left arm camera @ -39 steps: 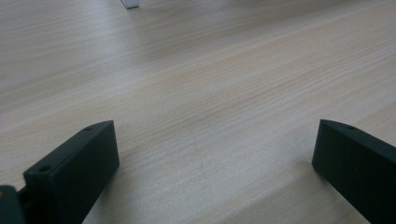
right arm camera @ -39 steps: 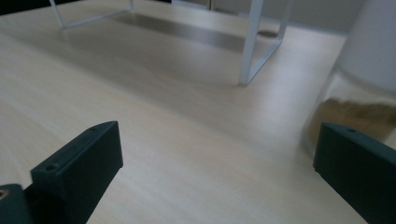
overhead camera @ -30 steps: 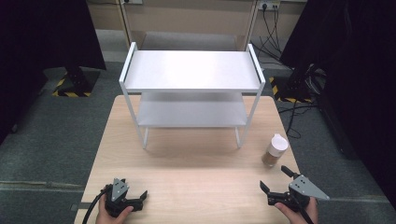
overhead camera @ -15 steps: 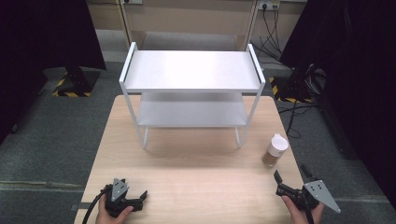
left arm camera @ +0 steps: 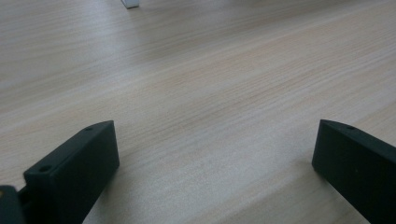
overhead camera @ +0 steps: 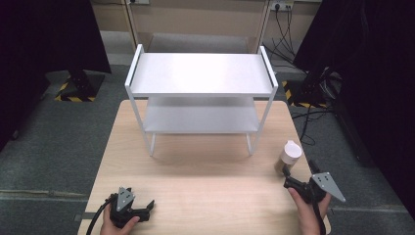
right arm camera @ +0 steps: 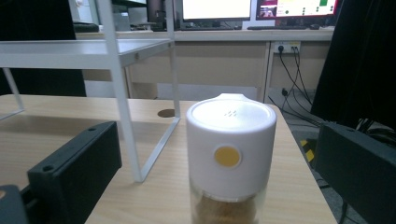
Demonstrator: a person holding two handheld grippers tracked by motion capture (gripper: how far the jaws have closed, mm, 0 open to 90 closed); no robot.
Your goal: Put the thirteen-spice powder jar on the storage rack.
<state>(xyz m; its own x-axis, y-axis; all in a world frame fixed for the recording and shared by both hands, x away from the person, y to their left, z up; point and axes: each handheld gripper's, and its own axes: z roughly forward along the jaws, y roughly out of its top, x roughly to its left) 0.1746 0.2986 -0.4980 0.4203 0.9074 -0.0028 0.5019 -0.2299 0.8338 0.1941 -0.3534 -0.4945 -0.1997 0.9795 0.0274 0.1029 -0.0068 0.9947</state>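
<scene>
Down at the lower right of the high view, the right gripper (overhead camera: 292,178) is sitting in the person's hand, its black fingers pointing up the frame toward the small clear jar with the white cap (overhead camera: 288,157). The jar is standing upright on the pale wooden desk (overhead camera: 205,191), just beside the gripper's tips, near the desk's right edge. From the right gripper view, the jar (right arm camera: 230,156) is filling the centre of the frame, brown powder showing through the glass at the bottom, a yellow dot on the front of its cap. The two fingers (right arm camera: 74,170) are spread wide at the lower left and lower right of that frame, with the jar showing in the gap between them; nothing is gripped.

Over at the lower left of the high view, the left gripper (overhead camera: 143,210) is lying low on the desk in the other hand, cable trailing off the bottom edge. Its own view is showing bare wood grain between two widely parted fingers (left arm camera: 77,170), holding nothing.

In the upper middle of the high view, the white two-tier metal shelf rack (overhead camera: 200,73) is standing at the far side of the desk, its right front leg near the jar.
</scene>
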